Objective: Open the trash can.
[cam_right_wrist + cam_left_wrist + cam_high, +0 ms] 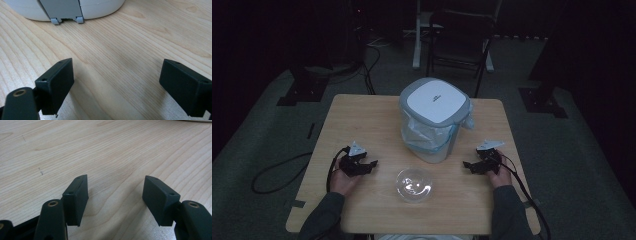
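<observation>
A small white and grey trash bin (pixel 433 119) with a closed lid and a plastic liner stands at the middle of the wooden table (pixel 362 120). In front of it lies a clear glass bowl (pixel 414 184). My left gripper (pixel 371 165) rests on the table left of the bowl, jaws open over bare wood (pixel 115 192). My right gripper (pixel 468 166) rests to the right of the bowl, open, with nothing between its jaws (pixel 116 82). The bin's base (pixel 67 11) lies just ahead of it in the right gripper view.
A dark folding chair (pixel 459 37) stands beyond the table's far edge. Black stands and cables (pixel 277 172) lie on the grey floor at left. The room around is dim.
</observation>
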